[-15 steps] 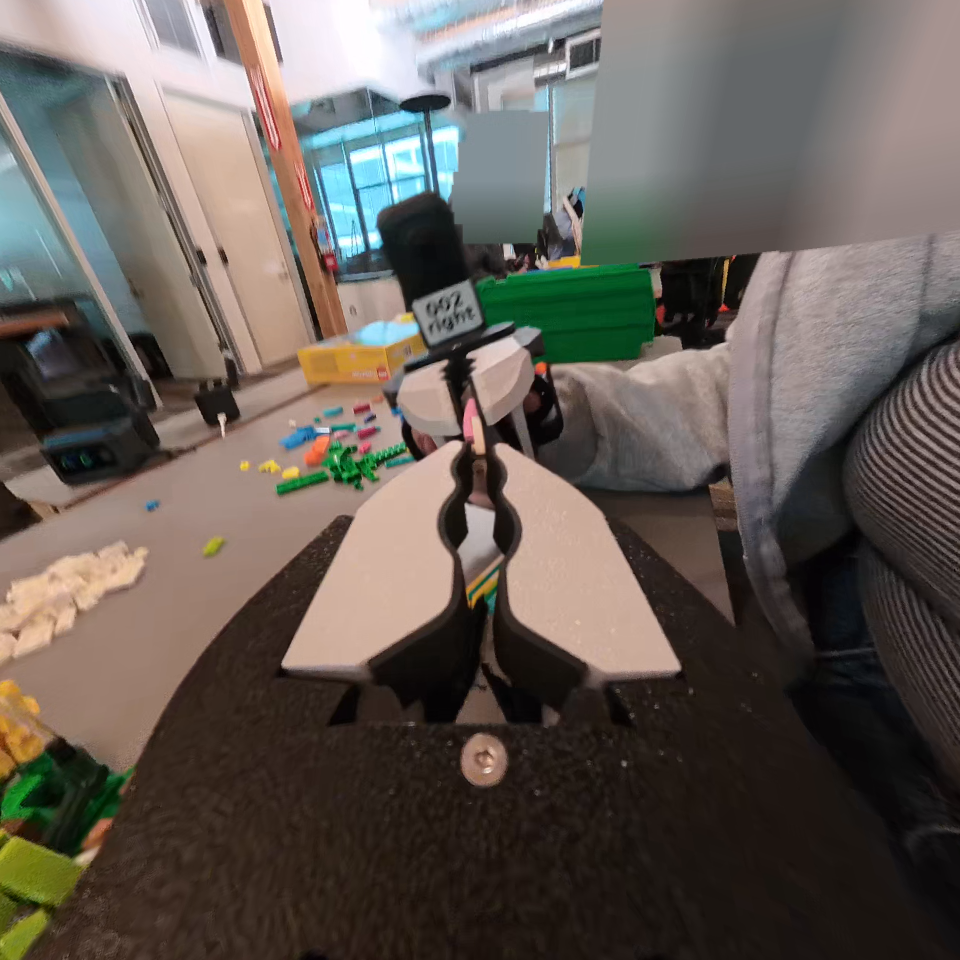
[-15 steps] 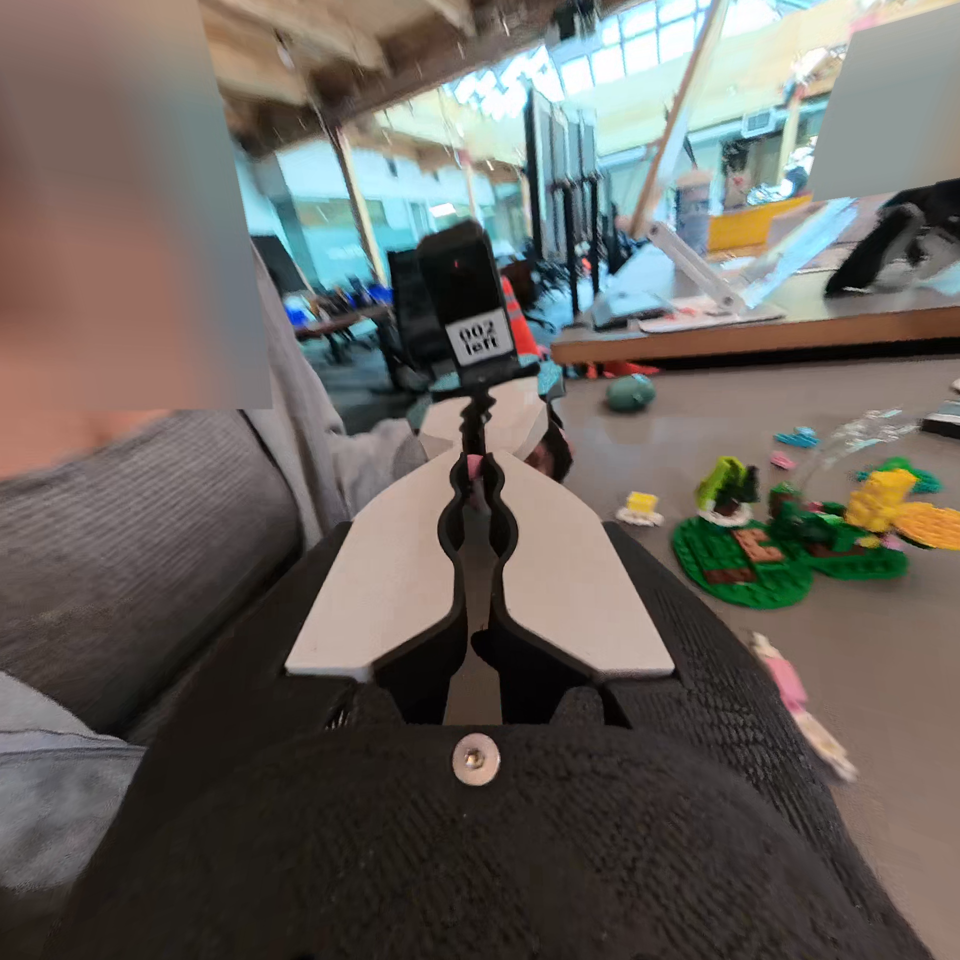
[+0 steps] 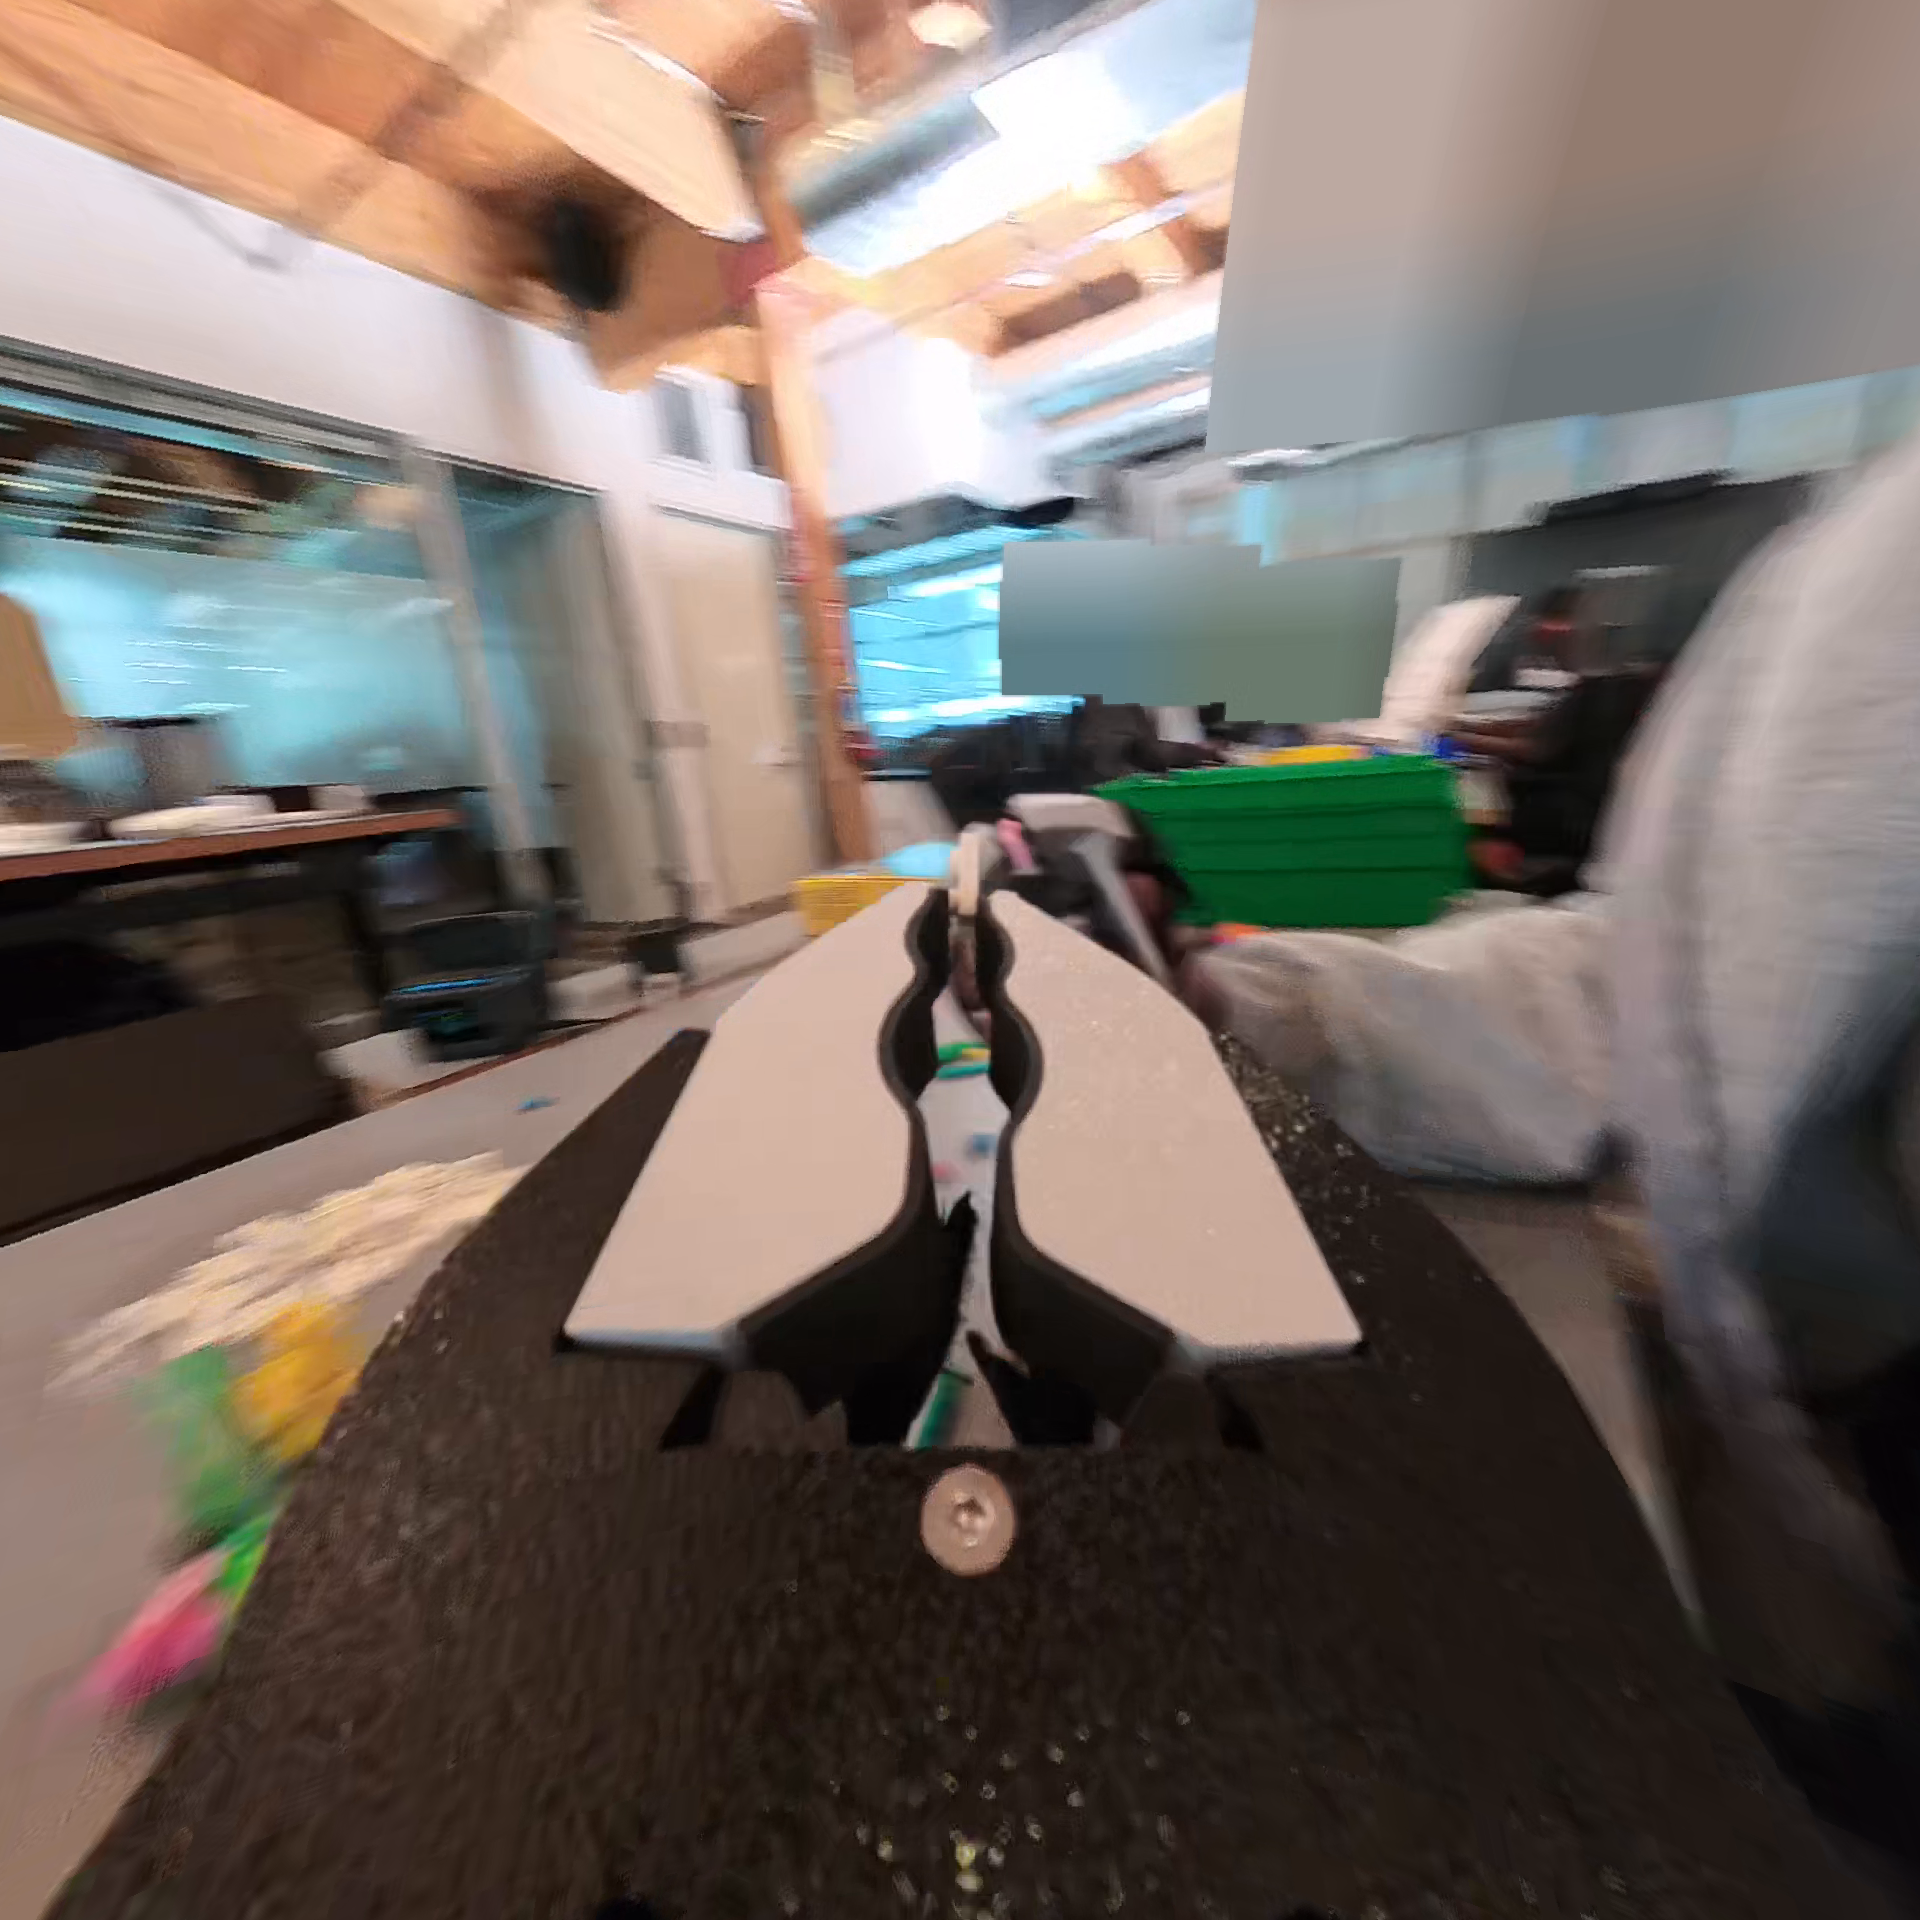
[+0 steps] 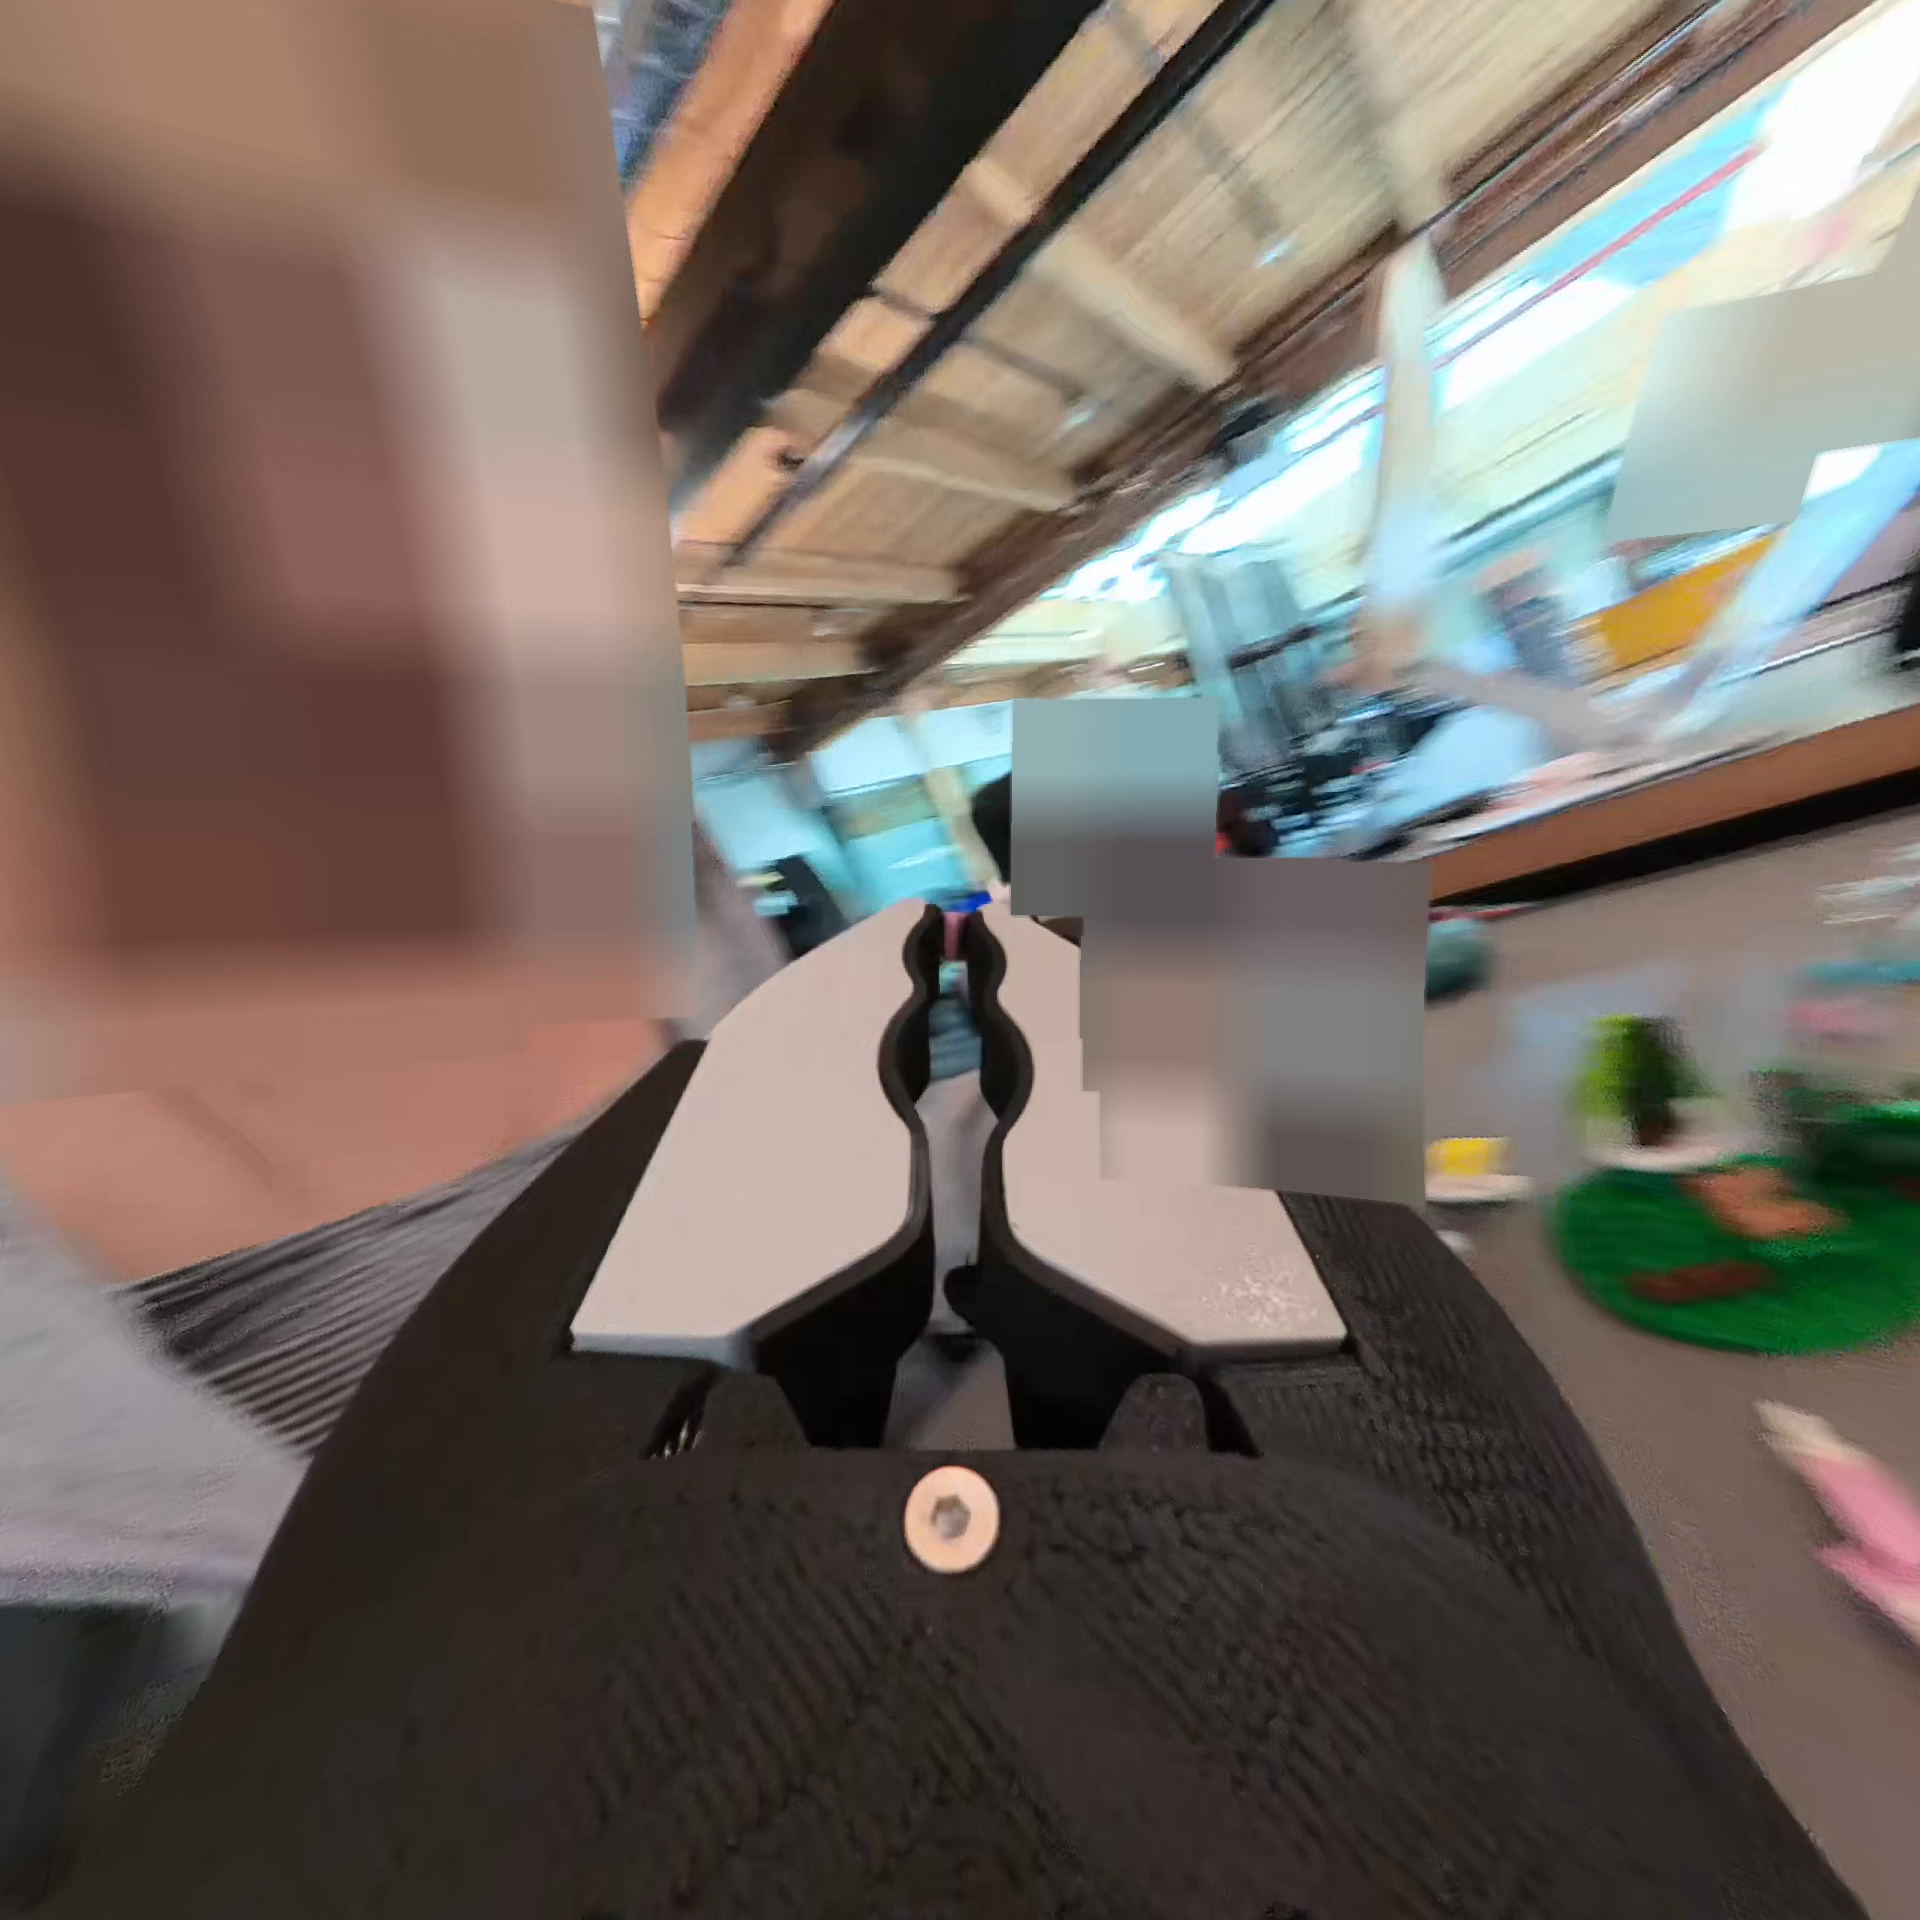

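Observation:
In the left wrist view my left gripper [image 3: 968, 906] is shut on a small white piece [image 3: 967, 871] that sticks up out of its fingertips. Just beyond it, to the right, the right gripper [image 3: 1070, 831] holds a small pink piece [image 3: 1014, 840] close to the white one. In the right wrist view my right gripper [image 4: 951, 920] is shut on the pink piece [image 4: 952, 934] at its tips. The left gripper is hidden there behind a blurred patch. Both views are motion-blurred and point up, above the grey table [image 3: 187, 1268].
Stacked green bins [image 3: 1309, 842] and a yellow box [image 3: 842, 894] stand at the back of the table. A pile of white bricks [image 3: 343, 1236] lies at the left. A green round brick build [image 4: 1714, 1257] and pink pieces [image 4: 1860, 1527] lie at the right. A person's grey sleeve [image 3: 1403, 1039] is close by. The left gripper's tips are roughly 5 cm from the right gripper's.
Both grippers have tilted upward. The right gripper, with the pink piece, has shifted right of the left gripper's tips. The pink piece now sits beside the white one, not on top of it.

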The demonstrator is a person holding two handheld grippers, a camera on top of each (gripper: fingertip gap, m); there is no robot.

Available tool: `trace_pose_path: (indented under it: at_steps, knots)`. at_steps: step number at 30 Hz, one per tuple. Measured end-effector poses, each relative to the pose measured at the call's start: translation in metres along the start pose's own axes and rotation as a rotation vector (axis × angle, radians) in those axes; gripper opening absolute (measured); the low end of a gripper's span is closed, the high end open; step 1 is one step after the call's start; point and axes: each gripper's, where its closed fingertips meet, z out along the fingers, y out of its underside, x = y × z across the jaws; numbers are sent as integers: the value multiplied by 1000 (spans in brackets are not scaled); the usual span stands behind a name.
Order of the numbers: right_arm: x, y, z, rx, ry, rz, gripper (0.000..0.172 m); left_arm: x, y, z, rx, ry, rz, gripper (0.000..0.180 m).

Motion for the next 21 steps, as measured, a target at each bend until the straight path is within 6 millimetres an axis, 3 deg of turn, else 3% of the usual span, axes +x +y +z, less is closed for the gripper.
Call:
trace_pose_path:
  at_steps: [2,4,7,12,16,21]
  knots:
    - [25,-8,-11,-3,231,-186,3,-39,-8,-17,38,-295,80,5]
    - [47,-19,-24,-1,469,-373,3,-74,-17,-48,34,-606,197,5]
    - [63,-35,-41,47,713,-543,3,-98,-33,-90,15,-911,358,5]
    - [82,-43,-70,-15,1096,-892,3,-103,-39,-105,54,-1004,367,5]
    - [85,-28,-58,-144,1108,-1060,3,-105,-33,-103,50,-1002,328,5]
    - [90,-18,-54,-242,1103,-1140,3,-105,-29,-100,40,-1006,319,5]
